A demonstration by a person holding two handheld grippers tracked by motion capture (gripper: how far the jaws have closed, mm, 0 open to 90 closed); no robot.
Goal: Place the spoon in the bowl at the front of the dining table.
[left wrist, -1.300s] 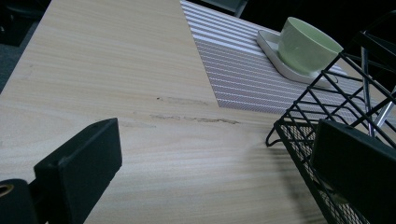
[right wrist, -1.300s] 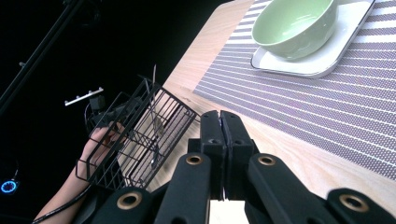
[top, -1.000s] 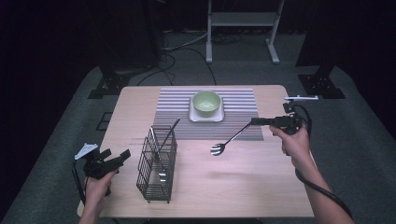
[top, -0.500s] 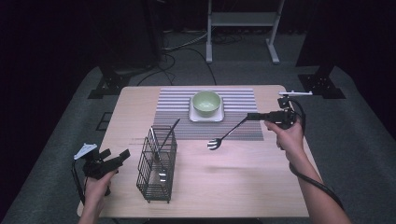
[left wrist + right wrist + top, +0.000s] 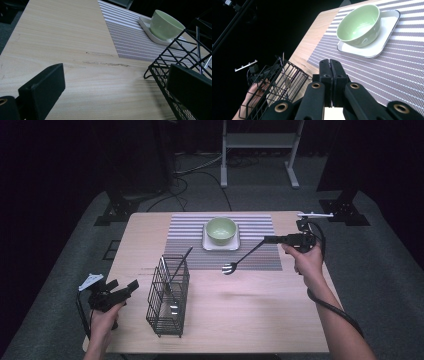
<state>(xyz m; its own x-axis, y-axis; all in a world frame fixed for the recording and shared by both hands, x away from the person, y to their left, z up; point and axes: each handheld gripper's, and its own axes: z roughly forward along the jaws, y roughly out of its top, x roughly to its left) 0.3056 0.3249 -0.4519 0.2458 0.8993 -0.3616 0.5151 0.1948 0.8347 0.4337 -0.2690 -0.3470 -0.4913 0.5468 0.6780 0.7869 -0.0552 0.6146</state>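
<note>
Surface (image 5: pixel 260 320): pale wood, fine straight grain, matt, with a few dark scuff marks near the placemat's edge. Placemat (image 5: pixel 190 250): woven, grey-and-white striped, coarse matt texture. Bowl (image 5: pixel 359 23): pale green ceramic, glossy glaze. Square plate (image 5: pixel 384 37) under it: white, glossy. Rack (image 5: pixel 168 296): thin black wire, matt coating. Fork (image 5: pixel 244 257): dark, dull handle, shiny metal head. Right tongs (image 5: pixel 330 67): matt black plastic, brass-coloured rivets. Left tongs (image 5: pixel 117 87): matt black pads.

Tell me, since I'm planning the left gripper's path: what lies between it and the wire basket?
Bare wooden table, by the high view: the left gripper and wire basket stand apart.
</note>
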